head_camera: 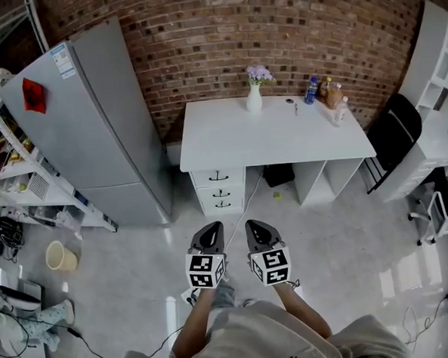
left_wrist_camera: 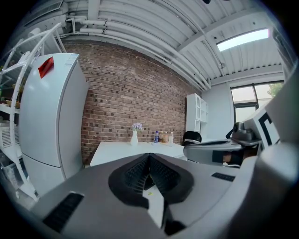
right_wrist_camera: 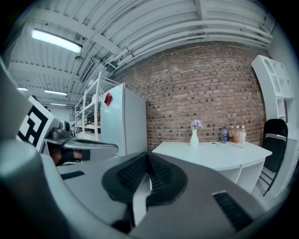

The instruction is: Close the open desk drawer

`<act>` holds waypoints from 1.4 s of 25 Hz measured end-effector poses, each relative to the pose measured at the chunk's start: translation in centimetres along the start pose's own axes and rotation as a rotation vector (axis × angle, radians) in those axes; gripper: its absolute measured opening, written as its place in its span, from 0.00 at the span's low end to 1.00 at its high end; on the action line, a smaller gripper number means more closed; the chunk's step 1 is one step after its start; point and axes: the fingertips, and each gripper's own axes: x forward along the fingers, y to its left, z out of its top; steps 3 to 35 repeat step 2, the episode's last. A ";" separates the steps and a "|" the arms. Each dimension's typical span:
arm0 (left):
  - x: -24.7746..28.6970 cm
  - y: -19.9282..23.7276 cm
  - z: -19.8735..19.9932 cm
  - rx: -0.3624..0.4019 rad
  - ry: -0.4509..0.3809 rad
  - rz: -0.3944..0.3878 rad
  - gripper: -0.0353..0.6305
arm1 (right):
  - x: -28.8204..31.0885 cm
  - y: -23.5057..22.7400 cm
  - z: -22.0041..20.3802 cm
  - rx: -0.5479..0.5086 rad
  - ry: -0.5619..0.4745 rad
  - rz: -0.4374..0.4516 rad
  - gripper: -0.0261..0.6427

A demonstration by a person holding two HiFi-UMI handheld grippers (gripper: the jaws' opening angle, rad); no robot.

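The white bench (head_camera: 274,130) stands with its back edge against the brick wall (head_camera: 222,31). Under its left end sit three drawers (head_camera: 219,190), one above the other, each front with a dark handle. From the head view I cannot tell whether any of them stands pulled out.

The left hand-held gripper (head_camera: 211,228) and the right hand-held gripper (head_camera: 257,226) are held side by side over the grey floor (head_camera: 341,243). They are well short of the bench's front edge, and both point towards the drawers. In the left gripper view the left hand-held gripper (left_wrist_camera: 149,158) has its jaws together with nothing between them. The right gripper view shows the right hand-held gripper (right_wrist_camera: 148,157) closed and empty likewise.

On the bench, a white vase (head_camera: 254,98) of lilac flowers stands near the middle of the back edge. A blue bottle (head_camera: 312,90) and a few more bottles cluster at the back right corner. A grey fridge (head_camera: 92,122) stands left of the bench, and a black chair (head_camera: 393,130) is off its right end. A pale bucket (head_camera: 61,256) sits on the floor at the far left.
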 end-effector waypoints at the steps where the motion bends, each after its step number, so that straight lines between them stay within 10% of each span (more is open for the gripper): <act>1: -0.1 0.1 -0.1 0.001 -0.003 0.002 0.07 | 0.0 0.2 -0.1 -0.004 0.001 0.002 0.06; 35: -0.2 0.1 -0.2 0.003 -0.006 0.004 0.07 | 0.0 0.4 -0.2 -0.009 0.003 0.004 0.07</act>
